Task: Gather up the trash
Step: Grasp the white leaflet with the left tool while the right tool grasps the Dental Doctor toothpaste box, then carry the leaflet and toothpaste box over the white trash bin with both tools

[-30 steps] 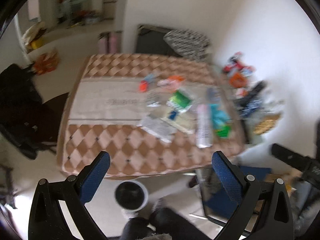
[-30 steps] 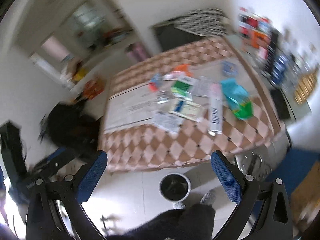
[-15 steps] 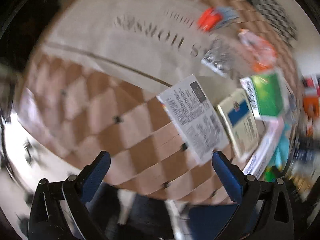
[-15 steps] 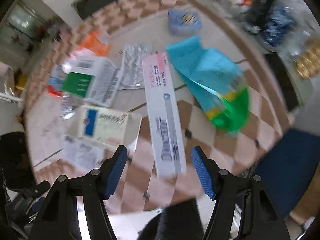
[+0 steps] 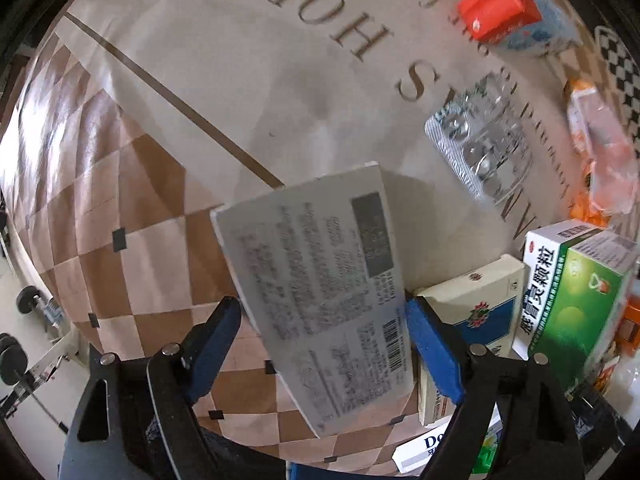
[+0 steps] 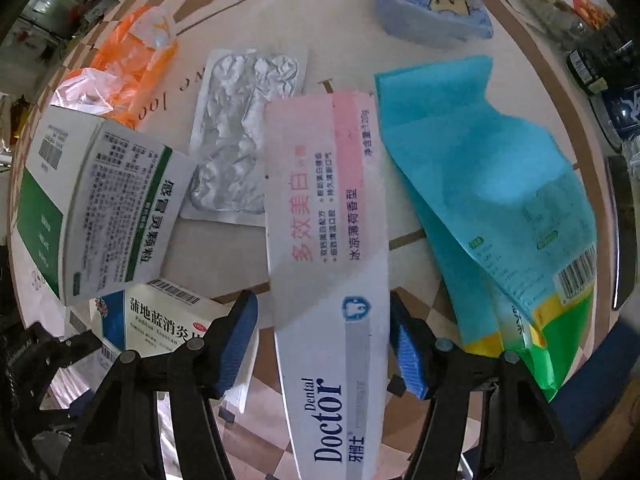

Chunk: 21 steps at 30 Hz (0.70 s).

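In the left wrist view, a flat white printed packet (image 5: 320, 276) lies on the table (image 5: 200, 80). My left gripper (image 5: 324, 332) is open, its blue pads on either side of the packet's near half. In the right wrist view, a long pink-and-white "Dental Doctor" toothpaste box (image 6: 328, 264) lies on the table (image 6: 352, 40). My right gripper (image 6: 324, 344) is open, its pads straddling the box, close to its sides.
Left view: red-and-blue pack (image 5: 504, 8), foil blister (image 5: 480, 140), orange wrapper (image 5: 600, 140), blue-white medicine box (image 5: 476, 312), green box (image 5: 576, 292). Right view: teal-green bag (image 6: 488, 200), crumpled foil (image 6: 240, 128), green-white box (image 6: 96, 200), blue tissue pack (image 6: 432, 4), orange bag (image 6: 120, 60).
Both grippers have come down from high above the table to just over the trash. The left now straddles the white packet, the right the toothpaste box; both have narrowed.
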Each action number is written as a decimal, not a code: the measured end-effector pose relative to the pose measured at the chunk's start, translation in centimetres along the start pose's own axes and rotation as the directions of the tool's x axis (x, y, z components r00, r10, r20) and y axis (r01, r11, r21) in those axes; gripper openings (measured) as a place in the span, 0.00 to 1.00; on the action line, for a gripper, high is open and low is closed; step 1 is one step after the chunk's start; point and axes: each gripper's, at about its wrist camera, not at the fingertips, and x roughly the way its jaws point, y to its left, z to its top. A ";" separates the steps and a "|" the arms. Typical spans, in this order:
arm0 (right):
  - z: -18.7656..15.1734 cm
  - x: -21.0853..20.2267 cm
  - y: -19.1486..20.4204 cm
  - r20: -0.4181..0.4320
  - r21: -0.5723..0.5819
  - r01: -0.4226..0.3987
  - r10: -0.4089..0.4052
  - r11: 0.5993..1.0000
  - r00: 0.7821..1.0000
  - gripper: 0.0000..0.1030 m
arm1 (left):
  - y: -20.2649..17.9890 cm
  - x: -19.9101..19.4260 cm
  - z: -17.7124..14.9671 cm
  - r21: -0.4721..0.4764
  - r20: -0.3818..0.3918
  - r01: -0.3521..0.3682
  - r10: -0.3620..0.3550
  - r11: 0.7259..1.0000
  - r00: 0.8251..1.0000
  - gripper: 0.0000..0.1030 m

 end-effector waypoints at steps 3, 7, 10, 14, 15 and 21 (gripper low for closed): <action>-0.2 0.3 -0.1 -0.004 -0.019 0.040 -0.040 0.999 0.999 0.50 | -0.7 -0.1 -0.5 0.034 0.009 -0.038 0.038 0.999 0.999 0.81; -1.6 0.3 -0.4 -0.043 -0.060 0.042 -0.045 0.997 0.998 0.47 | -3.3 -0.6 -1.6 0.240 0.031 -0.112 0.108 0.964 0.994 0.75; -3.8 1.0 -0.5 -0.081 -0.141 0.052 -0.064 0.989 0.995 0.47 | -3.8 -0.9 -3.2 0.451 0.089 -0.229 0.212 0.863 0.973 0.76; -6.4 2.3 -0.3 -0.090 -0.177 0.078 -0.095 0.981 0.991 0.55 | -2.0 -1.7 -3.3 0.387 0.049 -0.173 0.167 0.906 0.985 0.78; -6.8 2.3 -0.3 -0.073 -0.174 0.089 -0.103 0.981 0.992 0.55 | -1.5 -2.0 -3.4 0.340 0.037 -0.151 0.147 0.928 0.988 0.78; -9.9 2.6 -0.4 -0.030 -0.128 0.084 -0.089 0.988 0.996 0.50 | -1.3 -4.5 -5.4 0.300 0.132 -0.155 0.119 0.941 0.984 0.67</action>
